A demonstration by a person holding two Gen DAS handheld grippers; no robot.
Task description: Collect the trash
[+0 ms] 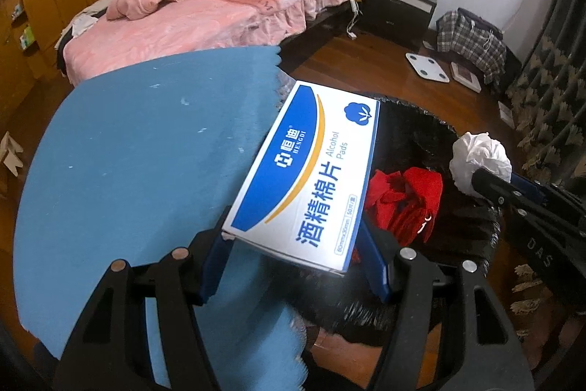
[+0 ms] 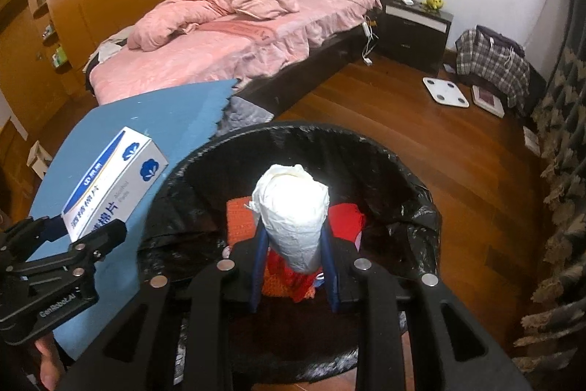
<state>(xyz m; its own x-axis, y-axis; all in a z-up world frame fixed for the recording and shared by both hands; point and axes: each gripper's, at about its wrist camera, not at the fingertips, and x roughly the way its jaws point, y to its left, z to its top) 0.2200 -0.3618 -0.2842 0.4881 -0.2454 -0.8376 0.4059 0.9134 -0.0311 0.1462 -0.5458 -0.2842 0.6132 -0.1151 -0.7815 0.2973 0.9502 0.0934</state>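
My left gripper [image 1: 296, 252] is shut on a blue and white alcohol pads box [image 1: 307, 167] and holds it at the edge of the blue table [image 1: 146, 153], beside the bin. It also shows in the right wrist view, the box [image 2: 113, 186] at the left. My right gripper [image 2: 293, 266] is shut on a crumpled white paper wad [image 2: 293, 211] and holds it over the bin lined with a black bag [image 2: 403, 208]. The wad also shows in the left wrist view [image 1: 479, 160]. Red trash [image 1: 403, 200] lies inside the bin.
A bed with pink bedding [image 2: 238, 36] stands behind the table. A dark nightstand [image 2: 417, 28], a plaid bag [image 2: 490, 61] and a white scale [image 2: 445, 92] stand on the wooden floor at the right. Patterned curtains [image 2: 560, 171] hang at the far right.
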